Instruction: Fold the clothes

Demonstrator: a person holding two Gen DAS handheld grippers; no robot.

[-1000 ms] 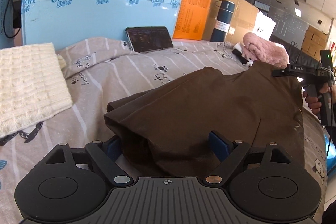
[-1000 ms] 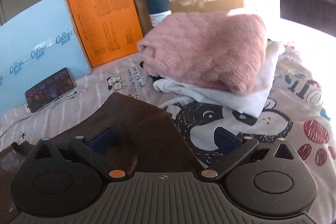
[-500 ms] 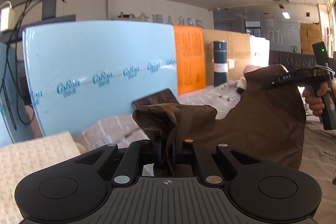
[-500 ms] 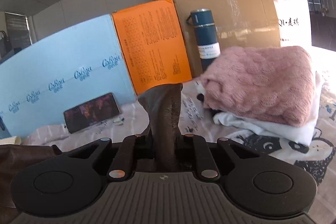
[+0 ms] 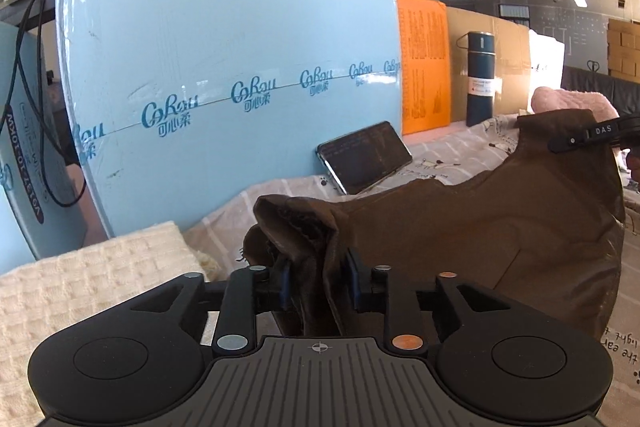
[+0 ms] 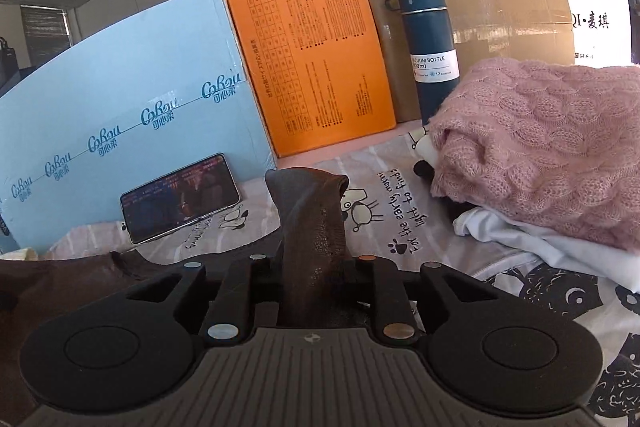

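Two tools, left tool point(image 5: 318, 285) and right tool point(image 6: 316, 279), each easing apart around one brown garment point(image 5: 500, 227) bunched between them.

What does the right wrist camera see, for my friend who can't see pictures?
The right gripper, jaws opening, has brown cloth bunched between them. Behind it lie a phone, a pink sweater and a blue bottle.

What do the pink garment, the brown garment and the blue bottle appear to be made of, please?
Pink garment: fuzzy yarn knit, probably wool or acrylic, judging by the raised cable pattern.
Brown garment: thin matte woven or fine-knit fabric; it drapes in soft folds.
Blue bottle: likely coated metal; smooth satin body, label reads vacuum bottle.
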